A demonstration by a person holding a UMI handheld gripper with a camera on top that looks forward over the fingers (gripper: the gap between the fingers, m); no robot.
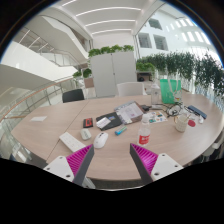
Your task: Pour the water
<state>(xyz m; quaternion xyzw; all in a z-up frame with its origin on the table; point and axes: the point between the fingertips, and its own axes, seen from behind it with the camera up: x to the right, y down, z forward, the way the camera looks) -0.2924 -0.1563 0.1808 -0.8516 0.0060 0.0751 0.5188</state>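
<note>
**Gripper high over the desk, nothing in its grasp**

While the gripper (111,163) hung above the table (50,122), its fingers stood spread, empty. Beyond them to the right sat a red-labelled bottle (144,137), probably the water vessel, with a glass (180,124) farther right. Reaching through the clutter risked toppling the bottle.

my fingers (112,165) stand apart above the table (50,128); mouse (101,140) just ahead, can (144,138) right, cabinet (112,72) behind.
</note>
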